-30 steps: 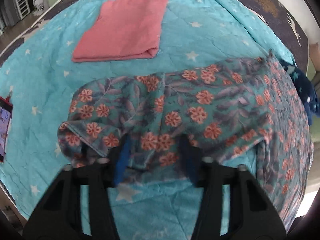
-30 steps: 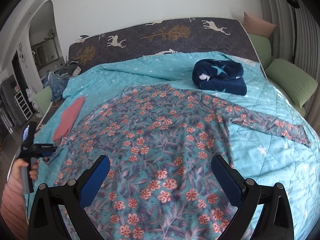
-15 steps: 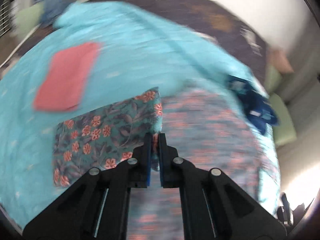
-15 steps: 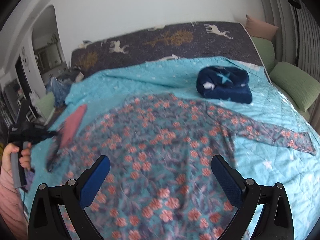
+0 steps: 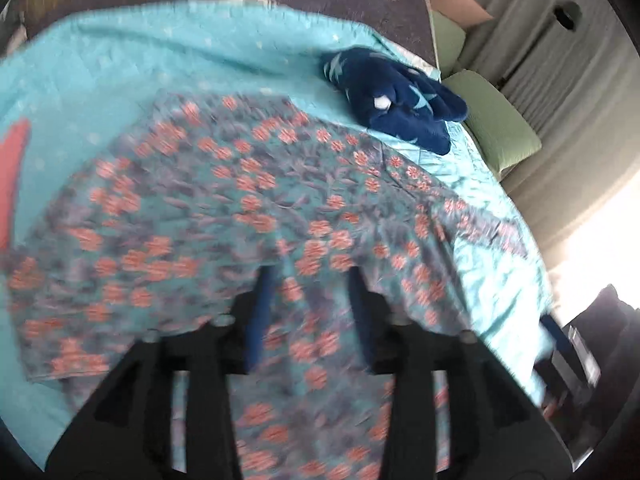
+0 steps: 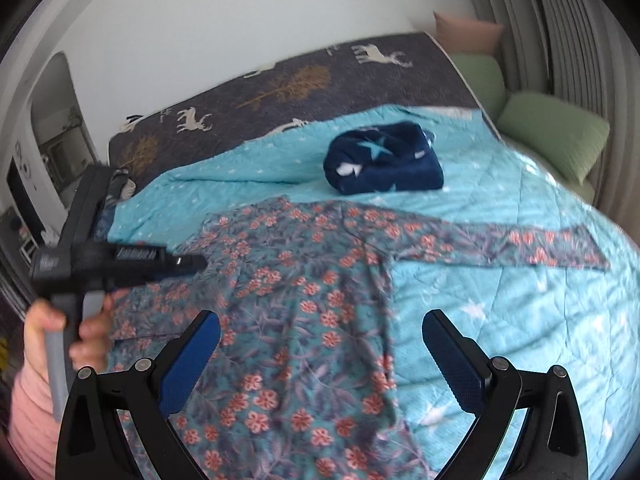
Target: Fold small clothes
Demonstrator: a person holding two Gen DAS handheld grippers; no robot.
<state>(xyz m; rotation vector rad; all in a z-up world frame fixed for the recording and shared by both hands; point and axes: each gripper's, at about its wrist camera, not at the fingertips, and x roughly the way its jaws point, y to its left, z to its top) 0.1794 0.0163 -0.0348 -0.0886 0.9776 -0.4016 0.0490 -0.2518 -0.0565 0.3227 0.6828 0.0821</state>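
Quilt (image 6: 500, 320) bare beside shirt (image 6: 304, 300) hem

The floral garment (image 6: 304, 300) lies spread on the quilt (image 6: 500, 320) that covers the bed, one sleeve (image 6: 520, 244) stretched out to the right. Behind it sits a folded blanket (image 6: 384, 168). Cushions (image 6: 556, 140) lie off the bed's right side, the headboard (image 6: 304, 84) at the far end.

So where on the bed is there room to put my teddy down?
Bare quilt lies right of the floral shirt, below its spread sleeve. Crowded: shirt fills the middle, navy blanket sits behind.
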